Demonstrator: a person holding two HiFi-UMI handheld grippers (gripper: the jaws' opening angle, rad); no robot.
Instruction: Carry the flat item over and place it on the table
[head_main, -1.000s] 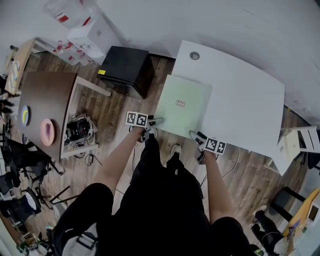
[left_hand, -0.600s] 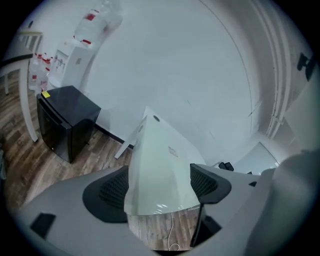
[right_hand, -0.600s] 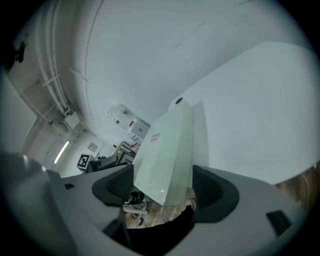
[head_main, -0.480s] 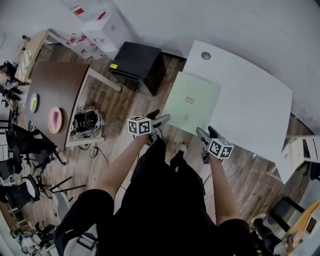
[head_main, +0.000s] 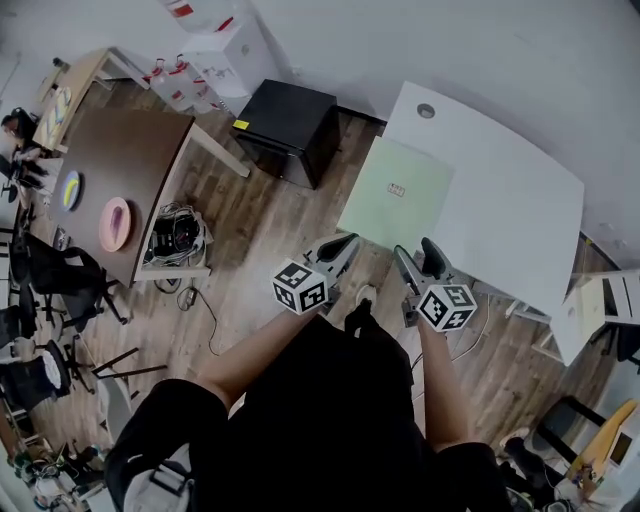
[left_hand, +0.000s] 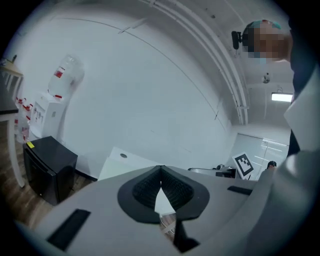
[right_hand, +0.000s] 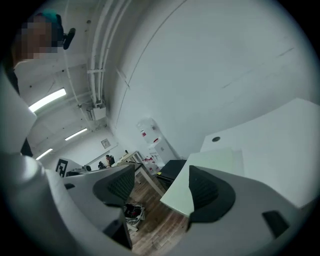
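The flat item is a pale green board (head_main: 397, 195) with a small red label. It lies on the white table (head_main: 500, 190) and hangs over the table's left edge. Both grippers are lifted in front of the person, short of the board's near edge and not touching it. My left gripper (head_main: 345, 243) (left_hand: 160, 182) has just been closing and is now shut, with nothing between its pads. My right gripper (head_main: 415, 255) (right_hand: 162, 187) stands open and empty. In the right gripper view, the board (right_hand: 210, 165) shows beyond the jaws.
A black cabinet (head_main: 290, 130) stands on the wooden floor left of the white table. Further left is a brown table (head_main: 120, 160) with a pink plate (head_main: 115, 222), and a box of cables (head_main: 180, 235) sits beside it. Dark chairs crowd the far left.
Both grippers have risen and drawn back from the board's near edge toward the person. The left jaws have closed. The board stays on the table.
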